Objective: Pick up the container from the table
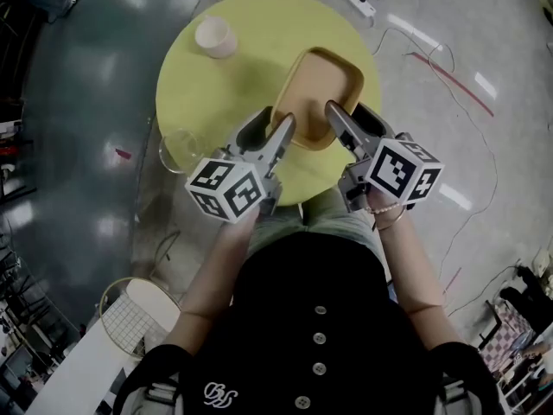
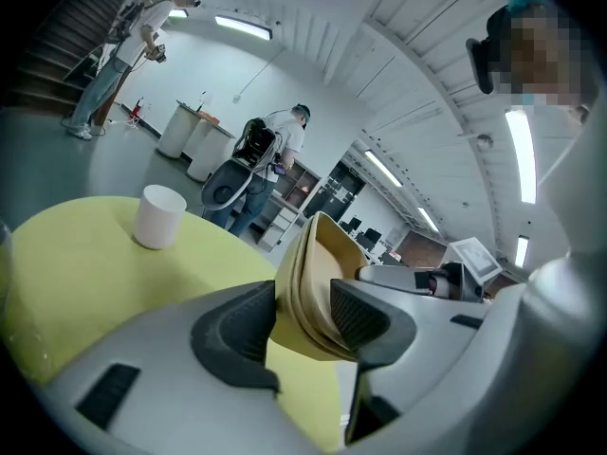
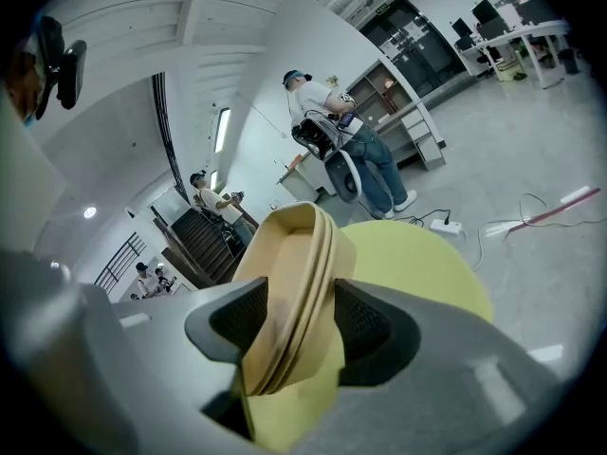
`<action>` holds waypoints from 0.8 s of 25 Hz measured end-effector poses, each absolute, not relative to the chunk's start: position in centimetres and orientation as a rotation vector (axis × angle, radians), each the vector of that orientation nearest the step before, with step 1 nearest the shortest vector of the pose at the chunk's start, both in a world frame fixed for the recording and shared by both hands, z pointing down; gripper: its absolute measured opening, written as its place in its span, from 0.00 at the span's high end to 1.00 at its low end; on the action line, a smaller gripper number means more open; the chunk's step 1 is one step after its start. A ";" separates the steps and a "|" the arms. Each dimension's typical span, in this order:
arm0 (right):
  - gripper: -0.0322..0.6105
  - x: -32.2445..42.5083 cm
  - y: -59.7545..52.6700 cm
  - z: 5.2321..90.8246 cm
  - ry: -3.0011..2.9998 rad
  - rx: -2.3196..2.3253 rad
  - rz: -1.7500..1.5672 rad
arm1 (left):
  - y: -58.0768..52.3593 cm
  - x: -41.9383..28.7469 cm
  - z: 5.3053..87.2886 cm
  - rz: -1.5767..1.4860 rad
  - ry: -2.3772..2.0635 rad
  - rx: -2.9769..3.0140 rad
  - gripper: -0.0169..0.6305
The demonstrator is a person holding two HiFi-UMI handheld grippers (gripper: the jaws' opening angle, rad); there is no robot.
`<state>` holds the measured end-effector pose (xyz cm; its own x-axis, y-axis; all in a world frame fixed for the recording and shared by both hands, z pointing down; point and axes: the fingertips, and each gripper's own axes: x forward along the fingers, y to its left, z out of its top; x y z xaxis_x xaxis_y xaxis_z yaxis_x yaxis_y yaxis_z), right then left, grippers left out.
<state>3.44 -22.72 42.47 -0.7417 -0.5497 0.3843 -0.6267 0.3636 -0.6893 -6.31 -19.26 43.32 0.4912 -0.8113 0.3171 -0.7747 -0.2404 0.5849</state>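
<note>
A tan rectangular container (image 1: 318, 85) with rounded corners is over the near right part of the round yellow table (image 1: 225, 93). My left gripper (image 1: 281, 130) is shut on its left rim, and my right gripper (image 1: 337, 112) is shut on its right rim. In the left gripper view the container's stacked-looking rim (image 2: 318, 254) stands edge-on between the dark pads of the left gripper (image 2: 302, 318). The right gripper view shows the same rim (image 3: 294, 273) pinched in the right gripper (image 3: 299, 325). I cannot tell whether the container's base touches the table.
A white cup (image 1: 214, 36) stands at the table's far left, also in the left gripper view (image 2: 158, 216). A clear glass (image 1: 179, 150) sits at the table's left edge. A power strip (image 1: 359, 1) and cables lie on the floor beyond. People stand in the background.
</note>
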 end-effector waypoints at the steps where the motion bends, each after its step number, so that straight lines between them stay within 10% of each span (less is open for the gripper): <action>1: 0.63 3.4 -22.9 42.2 -2.530 1.089 1.329 | -19.3 -6.3 43.1 -0.071 -1.302 2.042 0.70; 20: 0.63 2.4 -24.1 38.5 -2.652 0.997 1.173 | -20.2 -7.2 39.3 -0.195 -1.338 2.123 0.70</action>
